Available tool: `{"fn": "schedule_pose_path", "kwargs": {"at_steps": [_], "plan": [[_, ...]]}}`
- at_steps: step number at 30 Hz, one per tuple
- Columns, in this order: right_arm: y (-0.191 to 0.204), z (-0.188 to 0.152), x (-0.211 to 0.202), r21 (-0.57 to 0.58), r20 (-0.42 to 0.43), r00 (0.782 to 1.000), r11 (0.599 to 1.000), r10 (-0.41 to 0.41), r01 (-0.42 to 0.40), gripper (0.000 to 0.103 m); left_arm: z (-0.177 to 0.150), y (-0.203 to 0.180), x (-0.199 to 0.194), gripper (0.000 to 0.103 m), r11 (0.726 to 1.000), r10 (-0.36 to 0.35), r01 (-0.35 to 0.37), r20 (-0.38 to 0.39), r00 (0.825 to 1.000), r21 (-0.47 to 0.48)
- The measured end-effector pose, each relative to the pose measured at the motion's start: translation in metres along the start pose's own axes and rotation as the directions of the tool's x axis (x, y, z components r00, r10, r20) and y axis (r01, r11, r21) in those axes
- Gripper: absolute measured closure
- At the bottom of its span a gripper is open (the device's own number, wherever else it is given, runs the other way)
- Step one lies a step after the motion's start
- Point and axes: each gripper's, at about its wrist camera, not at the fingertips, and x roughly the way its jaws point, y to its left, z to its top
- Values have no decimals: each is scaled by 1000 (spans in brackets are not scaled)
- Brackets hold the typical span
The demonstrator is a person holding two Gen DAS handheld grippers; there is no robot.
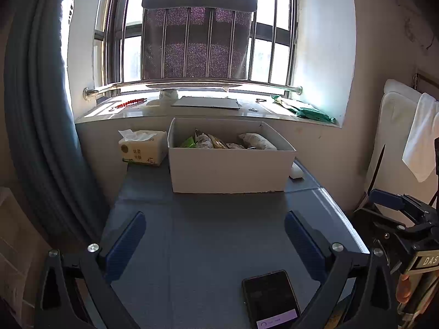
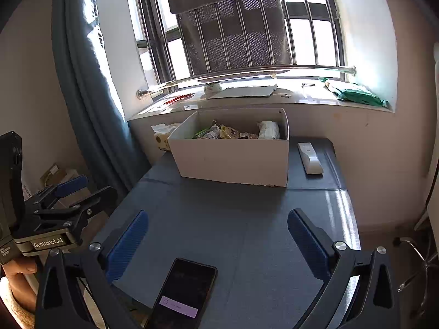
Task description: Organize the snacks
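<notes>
White cardboard box (image 1: 230,170) sits at the table's (image 1: 219,233) far edge, and the snacks (image 1: 208,141) all lie inside it: crinkly packets, green, yellow and pale, heaped loosely below the rim. I'm holding both grippers low over the near edge, left gripper (image 1: 215,244) and right gripper (image 2: 218,242) spread wide, nothing in either. My guess: sorted, or awaiting sorting.

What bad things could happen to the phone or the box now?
1. The phone lies at the table's near edge, right under the open right gripper; a bump might knock it off.
2. The remote sits close beside the box; sliding the box could push it.
3. The snacks lie jumbled, so a grab might catch two packets.
</notes>
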Motion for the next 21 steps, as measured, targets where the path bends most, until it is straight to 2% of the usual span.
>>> {"fn": "schedule_pose_path", "kwargs": {"at_steps": [21], "plan": [[1,-1,1,1,-5,1000,1000,-3,3,0,-2,-1,0,0,1000,4,-4,-6,1000,0]]}}
